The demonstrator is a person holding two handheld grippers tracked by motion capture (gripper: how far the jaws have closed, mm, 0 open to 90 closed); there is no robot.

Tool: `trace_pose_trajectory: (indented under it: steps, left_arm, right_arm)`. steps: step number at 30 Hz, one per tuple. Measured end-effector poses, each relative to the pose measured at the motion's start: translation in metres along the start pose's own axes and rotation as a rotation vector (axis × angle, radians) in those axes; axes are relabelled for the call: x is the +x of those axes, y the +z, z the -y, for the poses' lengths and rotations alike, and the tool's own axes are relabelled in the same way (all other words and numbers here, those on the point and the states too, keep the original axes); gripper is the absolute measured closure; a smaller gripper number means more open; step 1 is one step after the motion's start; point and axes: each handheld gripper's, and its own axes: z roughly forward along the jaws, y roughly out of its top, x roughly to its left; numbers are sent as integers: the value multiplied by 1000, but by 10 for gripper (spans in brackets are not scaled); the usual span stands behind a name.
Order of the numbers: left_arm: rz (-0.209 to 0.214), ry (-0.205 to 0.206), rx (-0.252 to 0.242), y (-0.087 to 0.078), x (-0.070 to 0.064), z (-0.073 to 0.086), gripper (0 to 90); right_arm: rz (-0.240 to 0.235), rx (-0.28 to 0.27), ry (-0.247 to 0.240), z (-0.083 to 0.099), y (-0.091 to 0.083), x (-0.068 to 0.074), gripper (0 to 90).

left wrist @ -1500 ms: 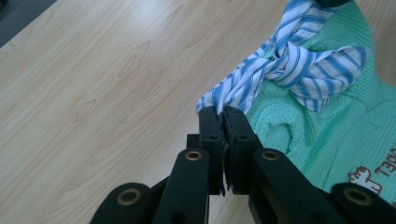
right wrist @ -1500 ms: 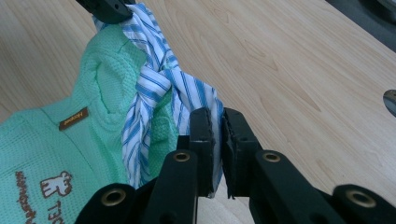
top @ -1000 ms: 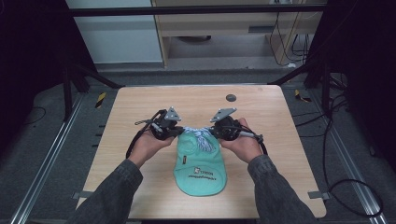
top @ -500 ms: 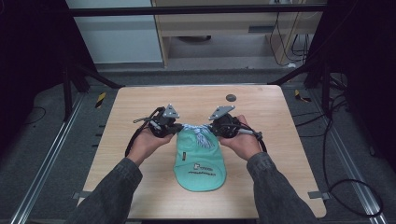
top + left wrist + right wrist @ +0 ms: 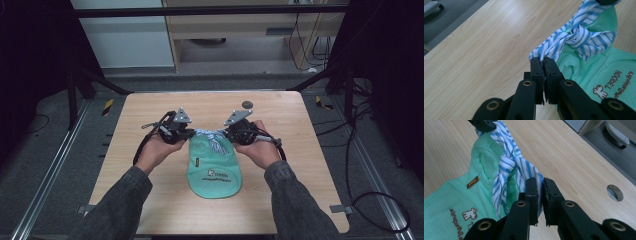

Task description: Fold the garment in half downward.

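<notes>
The two hands have drawn slightly farther apart than a second ago, pulling the blue-striped tie [image 5: 214, 139] taut across the top of the mint-green pouch [image 5: 215, 167] lying mid-desk [image 5: 150, 200]. The left tongs [image 5: 543, 61] are pressed together on one tie end; the right tongs [image 5: 539, 182] pinch the other. A knot [image 5: 576, 37] sits bunched between them, suggesting the bow is being cinched tight, near completion.

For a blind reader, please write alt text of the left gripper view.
The left tool, its black jaws closed, pinches one end of a blue-striped tie knotted over a green bib lying on a wooden table.
</notes>
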Motion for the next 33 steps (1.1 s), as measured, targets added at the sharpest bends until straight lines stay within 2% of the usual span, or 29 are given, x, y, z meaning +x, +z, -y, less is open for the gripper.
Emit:
trace_pose_trajectory:
  steps: [9,17,25,33]
  left_arm:
    - [-11,23,-4,0,-1,-8,873]
    - [-30,37,-8,-3,4,-17,872]
    - [-35,57,0,-3,7,-23,893]
    - [-29,46,-1,-1,5,-22,900]
  right_arm:
    - [12,-4,-8,1,-5,-3,836]
    - [34,-13,-20,-7,-9,-7,835]
    - [43,-19,-29,-6,-8,-10,836]
    - [42,-13,-35,-6,-8,-9,842]
